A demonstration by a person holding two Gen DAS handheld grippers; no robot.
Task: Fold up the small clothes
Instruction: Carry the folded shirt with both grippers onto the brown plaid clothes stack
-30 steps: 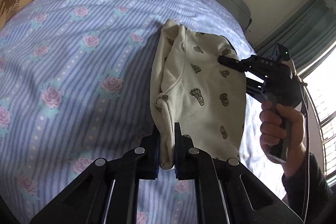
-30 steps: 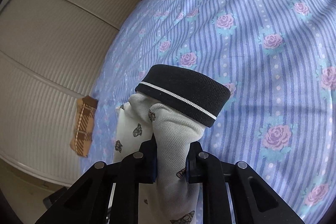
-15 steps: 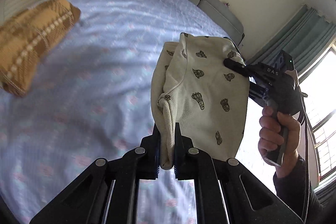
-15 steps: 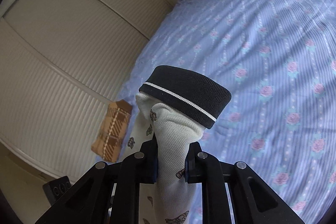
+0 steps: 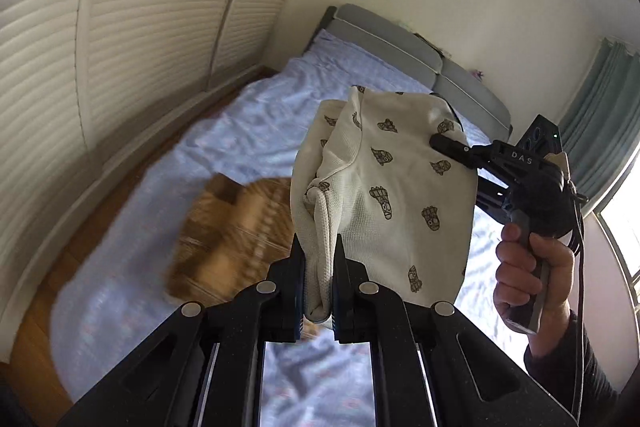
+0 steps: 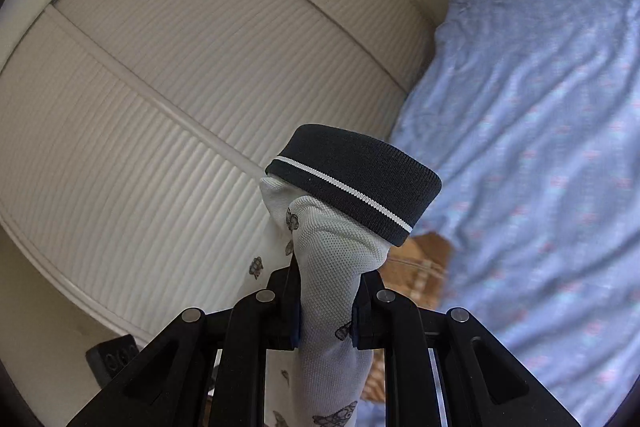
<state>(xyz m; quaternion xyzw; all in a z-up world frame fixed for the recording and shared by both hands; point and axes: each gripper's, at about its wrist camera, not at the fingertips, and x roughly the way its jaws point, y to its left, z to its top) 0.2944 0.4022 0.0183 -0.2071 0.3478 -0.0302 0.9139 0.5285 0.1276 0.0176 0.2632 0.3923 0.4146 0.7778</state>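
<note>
— Hanging above a bed [image 5: 256,115] with a blue flowered sheet, a cream garment [image 5: 384,195] printed with small dark figures is stretched between two hand-held tongs. What lies around it?

— Below and behind the cloth, on the sheet, sits a tan plaid item [image 5: 232,235], blurred, partly hidden by the garment's left edge. Louvred closet doors [image 5: 140,27] run along the left; a grey headboard [image 5: 400,39] closes the far end, and a green curtain [image 5: 596,131] hangs by the bright window at right.

— How do the tongs stand?

— The left gripper [image 5: 319,291] is pressed together on a bunched cream edge. The right gripper [image 5: 440,143], seen from the left camera, pinches the cloth's upper right corner, a hand [image 5: 532,279] wrapped round its handle.

— What does the right camera add?

— Close up, the right gripper [image 6: 326,303] clamps white mesh fabric just below a dark waistband [image 6: 356,179] with a thin white stripe, which the left view barely shows. It also catches a dark device [image 6: 114,359] at the foot of the closet, and only a sliver of the plaid item [image 6: 420,267] past the waistband. The person's hand and the window appear in the left view alone.
</note>
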